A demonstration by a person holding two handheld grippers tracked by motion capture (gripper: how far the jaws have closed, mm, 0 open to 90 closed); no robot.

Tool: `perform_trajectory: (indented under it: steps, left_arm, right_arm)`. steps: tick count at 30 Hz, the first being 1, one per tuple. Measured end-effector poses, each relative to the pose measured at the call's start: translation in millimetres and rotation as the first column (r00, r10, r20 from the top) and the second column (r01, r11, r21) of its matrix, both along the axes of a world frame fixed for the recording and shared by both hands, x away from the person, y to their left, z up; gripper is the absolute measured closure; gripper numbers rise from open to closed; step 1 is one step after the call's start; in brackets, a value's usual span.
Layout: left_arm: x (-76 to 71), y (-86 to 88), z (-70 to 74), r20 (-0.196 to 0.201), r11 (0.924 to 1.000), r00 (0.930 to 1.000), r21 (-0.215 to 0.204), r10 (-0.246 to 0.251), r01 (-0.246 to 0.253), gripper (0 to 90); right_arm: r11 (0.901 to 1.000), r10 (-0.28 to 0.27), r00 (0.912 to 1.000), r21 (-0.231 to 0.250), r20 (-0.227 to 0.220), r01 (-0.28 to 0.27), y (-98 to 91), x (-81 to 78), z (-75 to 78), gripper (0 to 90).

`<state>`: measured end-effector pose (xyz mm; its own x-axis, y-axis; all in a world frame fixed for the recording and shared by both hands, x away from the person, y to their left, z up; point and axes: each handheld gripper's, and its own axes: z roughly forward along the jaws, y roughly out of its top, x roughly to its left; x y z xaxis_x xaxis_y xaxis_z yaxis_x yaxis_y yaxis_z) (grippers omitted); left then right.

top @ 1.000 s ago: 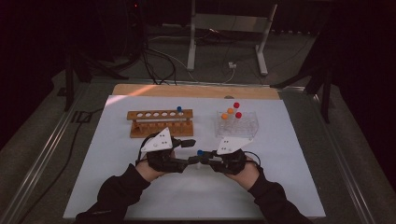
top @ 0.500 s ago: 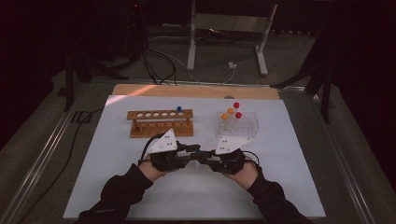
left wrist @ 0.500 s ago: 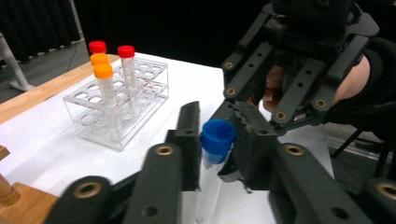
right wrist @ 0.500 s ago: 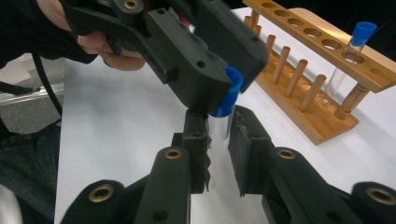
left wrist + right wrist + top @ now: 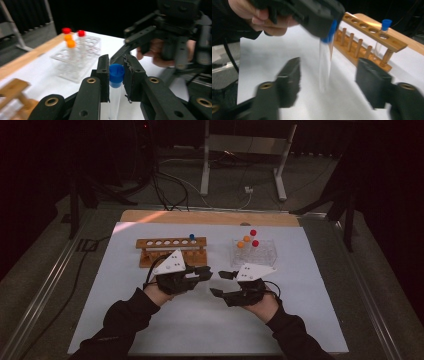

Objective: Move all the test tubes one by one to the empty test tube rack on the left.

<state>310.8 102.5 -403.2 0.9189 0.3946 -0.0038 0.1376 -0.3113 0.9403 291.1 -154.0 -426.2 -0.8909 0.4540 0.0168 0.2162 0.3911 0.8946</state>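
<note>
My left gripper (image 5: 117, 67) is shut on a clear test tube with a blue cap (image 5: 116, 73), gripped just below the cap. In the high view the left gripper (image 5: 204, 273) points right at the table's middle and faces my right gripper (image 5: 220, 283). The right gripper (image 5: 329, 72) has just been opening its jaws. They stand wide on either side of the tube's lower body (image 5: 325, 67) without touching it. Behind stands a wooden rack (image 5: 172, 251) with one blue-capped tube (image 5: 192, 238) in it.
A clear plastic rack (image 5: 254, 252) at the back right holds red-capped and orange-capped tubes (image 5: 71, 43). The white mat (image 5: 150, 320) reaches the table's front edge. A wooden strip (image 5: 210, 217) runs along the far edge, with cables and stand legs on the floor beyond.
The left jaws have closed on the blue-capped tube and the right jaws have opened off it. The two grippers have drawn slightly apart.
</note>
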Motion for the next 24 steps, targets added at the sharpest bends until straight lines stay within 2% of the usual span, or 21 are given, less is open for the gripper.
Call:
perform_trajectory:
  steps: [2,8,12,14,22,24]
  left_arm:
    - [4.4,3.9,4.4,0.004,0.9998,0.9998,-0.003,0.018,-0.018,77.3]
    - [19.3,16.1,16.3,0.016,0.9971,0.997,0.01,0.075,-0.075,77.4]
    - [29.6,23.8,24.3,0.029,0.9928,0.9925,0.013,0.119,-0.119,77.4]
    - [34.7,27.9,27.6,0.034,0.9902,0.9897,0.012,0.139,-0.139,77.4]
    - [56.0,40.4,37.3,0.046,0.9778,0.9768,0.006,0.209,-0.21,77.5]
    - [61.4,41.9,38.0,0.045,0.9738,0.9729,0.004,0.227,-0.227,77.5]
  right_arm:
    - [0.9997,-0.023,0.9997,0.005,0.012,0.023,-3.7,-1.4,-1.2,20.8]
    - [0.9987,-0.048,0.9987,0.019,0.019,0.048,-11.9,-2.8,-3.0,10.8]
    - [0.9981,-0.054,0.9982,0.03,0.025,0.053,-17.6,-3.3,-3.2,2.9]
    - [0.998,-0.055,0.9982,0.032,0.022,0.055,-19.6,-2.9,-3.0,1.3]
    - [0.997,-0.073,0.995,0.032,0.069,0.071,-20.4,-6.4,-2.2,0.0]
    - [0.9969,-0.072,0.9952,0.037,0.067,0.069,-20.8,-7.0,-1.6,0.0]
